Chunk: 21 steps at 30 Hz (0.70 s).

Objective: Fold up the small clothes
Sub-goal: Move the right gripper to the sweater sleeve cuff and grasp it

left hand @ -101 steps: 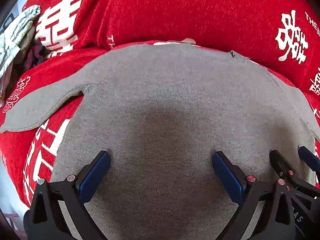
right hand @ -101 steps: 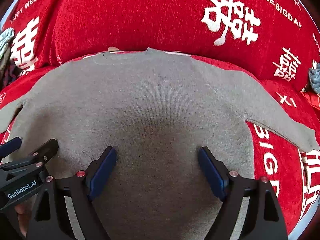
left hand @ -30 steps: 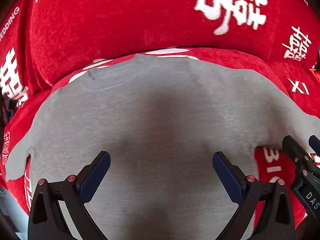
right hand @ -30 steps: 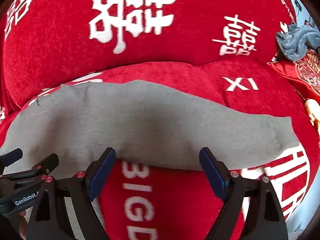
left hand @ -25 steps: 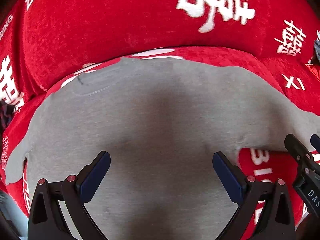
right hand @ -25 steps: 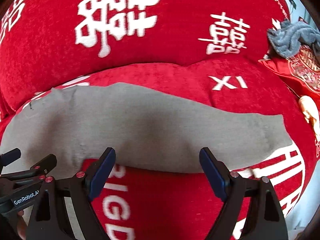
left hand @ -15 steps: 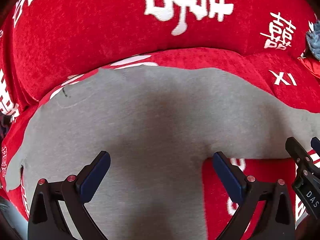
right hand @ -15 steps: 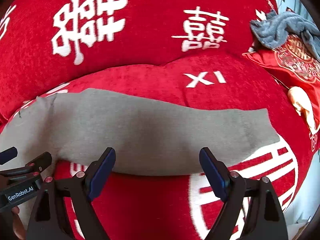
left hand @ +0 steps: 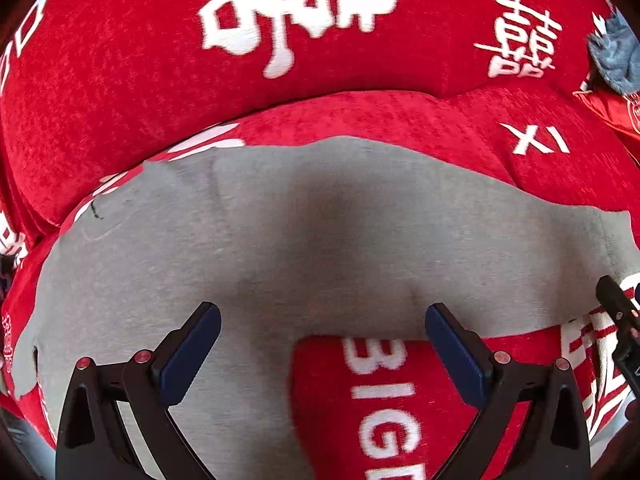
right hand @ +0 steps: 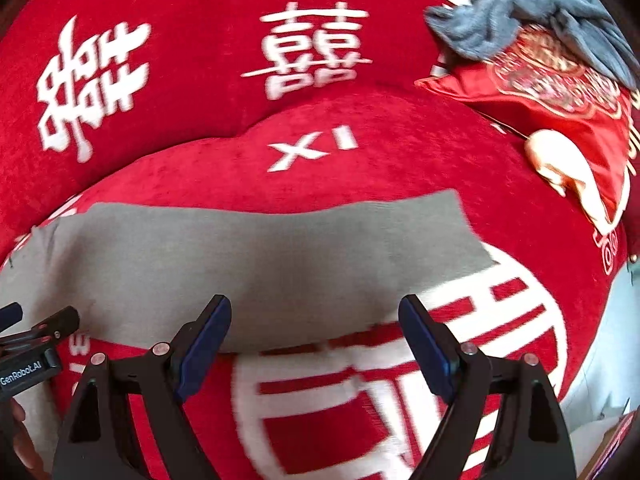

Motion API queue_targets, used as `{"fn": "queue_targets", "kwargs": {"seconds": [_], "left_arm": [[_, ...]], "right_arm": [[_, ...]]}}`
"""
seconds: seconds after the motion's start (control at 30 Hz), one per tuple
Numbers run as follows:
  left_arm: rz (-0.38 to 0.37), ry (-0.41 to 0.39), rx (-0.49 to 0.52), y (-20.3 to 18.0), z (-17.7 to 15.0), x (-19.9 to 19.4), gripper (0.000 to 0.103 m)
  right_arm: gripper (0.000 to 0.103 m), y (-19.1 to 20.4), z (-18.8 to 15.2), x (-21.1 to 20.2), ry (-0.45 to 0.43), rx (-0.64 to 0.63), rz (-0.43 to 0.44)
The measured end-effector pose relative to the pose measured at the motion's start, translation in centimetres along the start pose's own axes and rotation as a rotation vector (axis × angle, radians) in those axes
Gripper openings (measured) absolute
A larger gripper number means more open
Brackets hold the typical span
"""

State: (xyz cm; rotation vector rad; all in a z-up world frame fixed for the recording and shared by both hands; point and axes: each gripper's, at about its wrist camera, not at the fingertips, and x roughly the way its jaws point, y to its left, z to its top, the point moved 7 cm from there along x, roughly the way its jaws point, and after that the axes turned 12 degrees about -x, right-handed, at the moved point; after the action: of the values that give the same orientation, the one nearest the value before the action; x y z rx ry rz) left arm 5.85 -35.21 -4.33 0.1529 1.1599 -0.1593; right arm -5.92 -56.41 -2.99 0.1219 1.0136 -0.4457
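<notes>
**Both tools empty above a limp grey sweater's sleeve**

The right tool hangs with its blue pads wide apart and nothing between them, pointing steeply down at the lower edge of the sleeve. The left tool is likewise spread and empty, over the spot where that sleeve joins the body of the sweater. Neither pad touches cloth as far as the views show.

The sweater is a grey knit lying flat on the seat of a red sofa printed with white characters. Taking the sleeve as landmark: the body lies to its left, the collar just beyond the shoulder toward the sofa's backrest, and the cuff at its far right end, resting on a large white print. Well beyond the cuff, a red cushion leans in the corner with a blue-grey cloth on top of it.

The knit looks light, soft and wholly limp; it should drape and sag from any single pinch, and its fuzzy face will likely cling a little to the sofa's nap rather than slide. It is not fragile. The best hold is probably the cuff, where the doubled edge gives the pads something to bite, with the other tool pinning or pinching near the shoulder seam so the sleeve can swing across the body without dragging the rest out of shape.
</notes>
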Motion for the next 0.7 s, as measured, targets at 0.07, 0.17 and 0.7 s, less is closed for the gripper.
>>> {"fn": "queue_targets", "kwargs": {"seconds": [0.07,0.17,0.7], "left_arm": [[-0.002,0.001,0.009,-0.8,-0.1,0.1,0.102],[-0.007,0.002,0.021,-2.1,-0.2,0.2,0.102],[-0.007,0.013,0.035,-4.1,-0.2,1.7,0.102]], "right_arm": [[0.088,-1.5,-0.4,0.1,0.003,0.023,-0.010],[0.088,-3.4,-0.9,0.4,0.011,0.049,-0.023],[0.087,-6.2,-1.1,3.6,0.018,0.041,-0.085]]}}
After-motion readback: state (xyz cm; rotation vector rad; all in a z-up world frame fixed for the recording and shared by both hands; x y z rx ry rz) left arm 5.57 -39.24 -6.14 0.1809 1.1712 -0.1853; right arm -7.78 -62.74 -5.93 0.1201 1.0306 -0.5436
